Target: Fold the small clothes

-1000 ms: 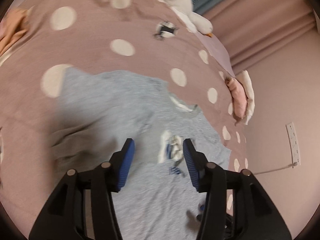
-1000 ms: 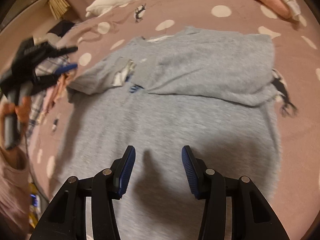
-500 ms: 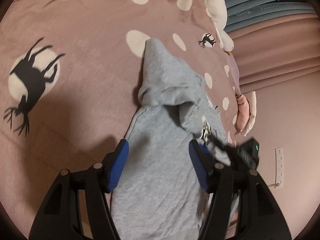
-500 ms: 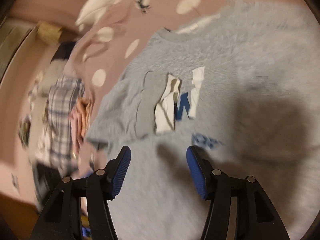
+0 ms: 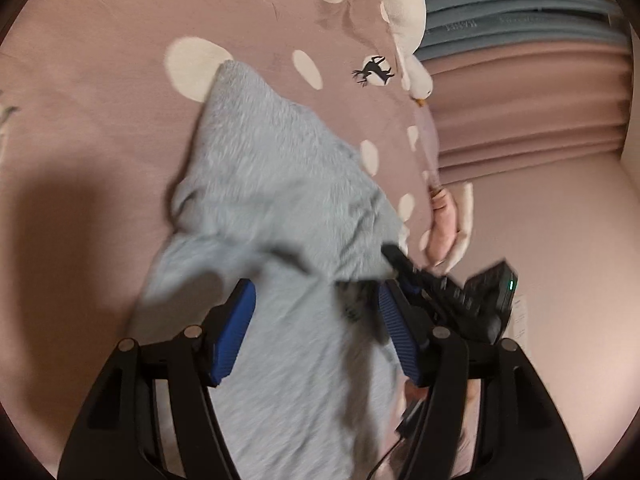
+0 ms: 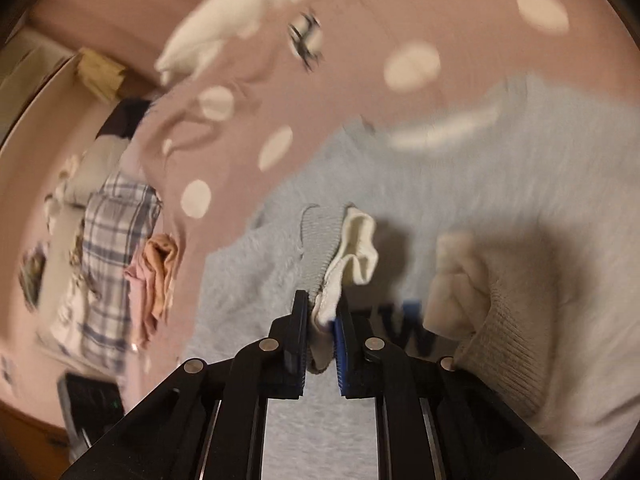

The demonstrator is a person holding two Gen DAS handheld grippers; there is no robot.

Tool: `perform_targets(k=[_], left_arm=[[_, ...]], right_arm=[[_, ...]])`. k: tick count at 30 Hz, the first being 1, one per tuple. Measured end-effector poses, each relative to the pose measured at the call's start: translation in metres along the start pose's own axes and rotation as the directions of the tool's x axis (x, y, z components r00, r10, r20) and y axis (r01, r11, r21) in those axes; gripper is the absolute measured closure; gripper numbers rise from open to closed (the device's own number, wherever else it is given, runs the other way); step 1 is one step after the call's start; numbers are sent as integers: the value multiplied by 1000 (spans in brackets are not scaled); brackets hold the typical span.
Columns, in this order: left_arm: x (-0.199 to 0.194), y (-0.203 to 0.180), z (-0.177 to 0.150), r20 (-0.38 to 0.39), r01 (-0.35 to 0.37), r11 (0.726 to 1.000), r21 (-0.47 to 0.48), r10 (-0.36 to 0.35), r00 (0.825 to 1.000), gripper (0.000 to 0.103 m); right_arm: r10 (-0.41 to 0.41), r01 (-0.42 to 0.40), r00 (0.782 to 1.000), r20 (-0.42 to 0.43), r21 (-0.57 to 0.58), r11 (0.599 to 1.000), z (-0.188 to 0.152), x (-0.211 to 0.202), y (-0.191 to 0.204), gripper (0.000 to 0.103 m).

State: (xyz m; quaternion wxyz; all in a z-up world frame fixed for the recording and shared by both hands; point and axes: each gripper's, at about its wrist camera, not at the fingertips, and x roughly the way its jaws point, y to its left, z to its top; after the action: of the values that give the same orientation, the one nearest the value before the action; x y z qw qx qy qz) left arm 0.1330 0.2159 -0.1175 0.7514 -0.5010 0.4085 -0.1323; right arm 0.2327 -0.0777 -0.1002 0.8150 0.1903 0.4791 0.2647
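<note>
Grey fleece sweatshirt [image 6: 460,184] spread on the dotted bedspread [image 5: 100,128], cuff [image 6: 320,240] now pinched between the right gripper [image 6: 322,336] pads, open half a second back. Left gripper [image 5: 314,328] spread wide above the hem side; sleeve fold probably starting

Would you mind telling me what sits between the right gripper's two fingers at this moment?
In the right wrist view, the right gripper is clamped on the ribbed sleeve cuff of the grey sweatshirt, with its cream lining pinched between the fingers.
</note>
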Motion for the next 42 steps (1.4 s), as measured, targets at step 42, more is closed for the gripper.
perform_targets(k=[42], left_arm=[[45, -13, 30, -75, -111, 994, 18, 112, 991, 27]], right_arm=[[-114, 86, 990, -79, -301, 950, -24, -8, -26, 88]])
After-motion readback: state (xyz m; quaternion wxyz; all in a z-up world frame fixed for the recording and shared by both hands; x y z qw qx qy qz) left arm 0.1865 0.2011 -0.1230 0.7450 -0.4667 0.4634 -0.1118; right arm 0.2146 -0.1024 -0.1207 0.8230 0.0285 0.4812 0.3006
